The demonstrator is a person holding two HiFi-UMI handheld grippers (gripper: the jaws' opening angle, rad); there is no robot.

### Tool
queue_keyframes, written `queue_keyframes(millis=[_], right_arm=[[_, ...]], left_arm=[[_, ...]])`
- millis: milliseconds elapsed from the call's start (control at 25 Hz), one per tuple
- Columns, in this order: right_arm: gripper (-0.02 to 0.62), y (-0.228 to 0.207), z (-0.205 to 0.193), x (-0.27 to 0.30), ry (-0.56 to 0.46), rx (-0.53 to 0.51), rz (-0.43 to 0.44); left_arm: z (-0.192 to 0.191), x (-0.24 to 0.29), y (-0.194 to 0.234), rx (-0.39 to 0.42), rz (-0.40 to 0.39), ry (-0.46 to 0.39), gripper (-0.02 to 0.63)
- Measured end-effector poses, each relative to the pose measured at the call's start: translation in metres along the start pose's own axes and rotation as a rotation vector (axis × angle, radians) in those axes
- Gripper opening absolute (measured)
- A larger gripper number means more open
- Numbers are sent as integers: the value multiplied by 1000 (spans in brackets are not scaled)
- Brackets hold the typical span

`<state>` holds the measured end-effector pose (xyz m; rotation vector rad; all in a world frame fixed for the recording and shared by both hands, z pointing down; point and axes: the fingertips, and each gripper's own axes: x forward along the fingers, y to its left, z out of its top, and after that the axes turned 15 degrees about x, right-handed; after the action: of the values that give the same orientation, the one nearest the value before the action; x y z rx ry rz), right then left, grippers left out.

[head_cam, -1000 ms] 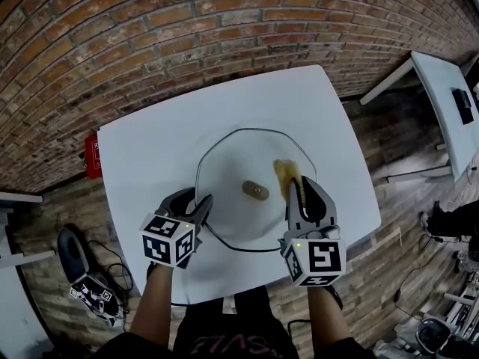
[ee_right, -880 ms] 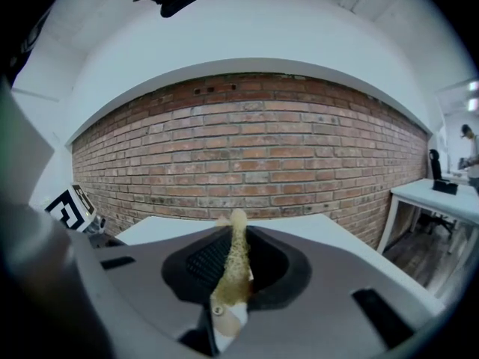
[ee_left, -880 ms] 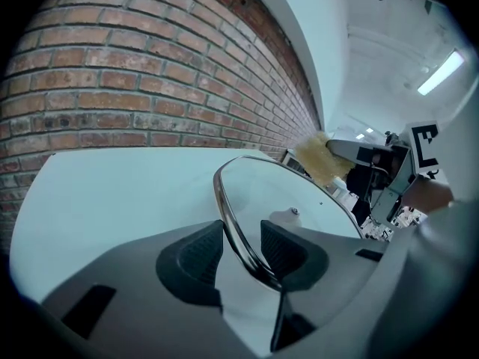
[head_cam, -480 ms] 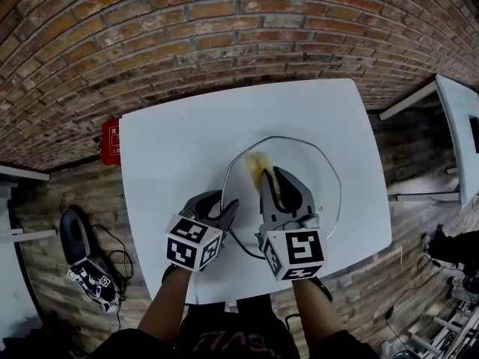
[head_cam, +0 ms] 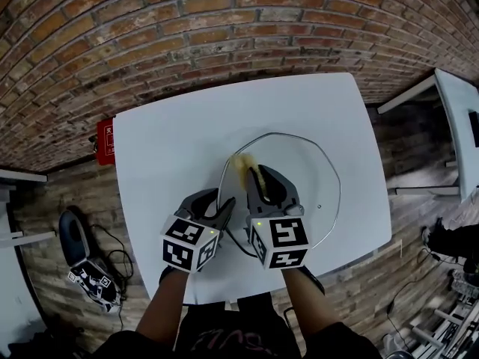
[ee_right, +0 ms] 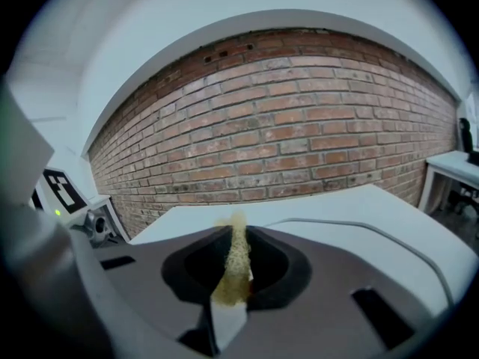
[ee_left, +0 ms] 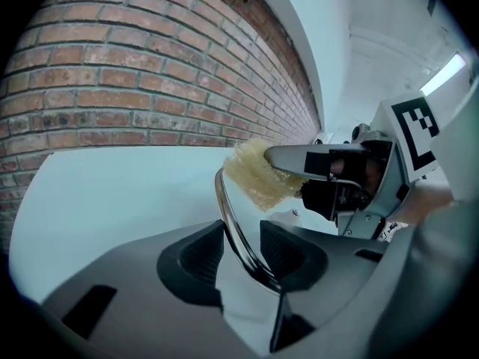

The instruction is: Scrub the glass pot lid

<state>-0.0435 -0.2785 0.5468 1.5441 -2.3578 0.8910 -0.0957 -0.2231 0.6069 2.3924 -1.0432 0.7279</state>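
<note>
The glass pot lid [head_cam: 308, 176] lies flat on the white table [head_cam: 165, 140]; its knob is hidden behind my right gripper. My left gripper [head_cam: 215, 205] is shut on the lid's metal rim [ee_left: 226, 208] at the near left edge, and the rim runs between its pads. My right gripper [head_cam: 262, 178] is shut on a yellow sponge [head_cam: 243, 165], which presses on the glass close to the left rim, just beyond the left gripper. In the right gripper view the sponge [ee_right: 236, 260] stands squeezed thin between the jaws, with the rim [ee_right: 359, 226] curving off to the right.
A brick wall [head_cam: 187, 21] runs behind the table. A red box [head_cam: 105, 140] stands on the floor at the left, and a bag with cables [head_cam: 78, 264] lies lower left. A second white table [head_cam: 460, 118] is at the right.
My right gripper has carried the sponge leftward across the lid, from right of the knob to near the left rim. The left gripper has kept its hold in place.
</note>
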Motion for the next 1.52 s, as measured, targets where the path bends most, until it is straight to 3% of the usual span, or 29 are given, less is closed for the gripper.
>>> queue_keyframes(millis=[160, 520, 760, 920, 1120, 1200, 1320, 1520], right_arm=[[58, -25, -2, -5, 4, -9, -54], [58, -137, 20, -53, -46, 32, -318], [58, -175, 31, -84, -69, 33, -432], [58, -147, 38, -84, -96, 37, -364], [58, -31, 12, -47, -24, 22, -90], [58, -3, -3, -37, 19, 26, -26], [58, 4, -25, -30, 78, 1, -17], [58, -38, -31, -38, 108, -21, -146]], left_arm=[[0, 2, 0, -2, 7, 5, 155], [1, 2, 0, 0, 29, 13, 156], [1, 3, -4, -2, 38, 11, 156], [2, 4, -4, -1, 37, 3, 155], [-1, 1, -4, -6, 34, 6, 156], [1, 1, -5, -4, 32, 5, 156], [1, 1, -5, 3, 28, 7, 156], [-1, 0, -3, 4, 26, 9, 156]])
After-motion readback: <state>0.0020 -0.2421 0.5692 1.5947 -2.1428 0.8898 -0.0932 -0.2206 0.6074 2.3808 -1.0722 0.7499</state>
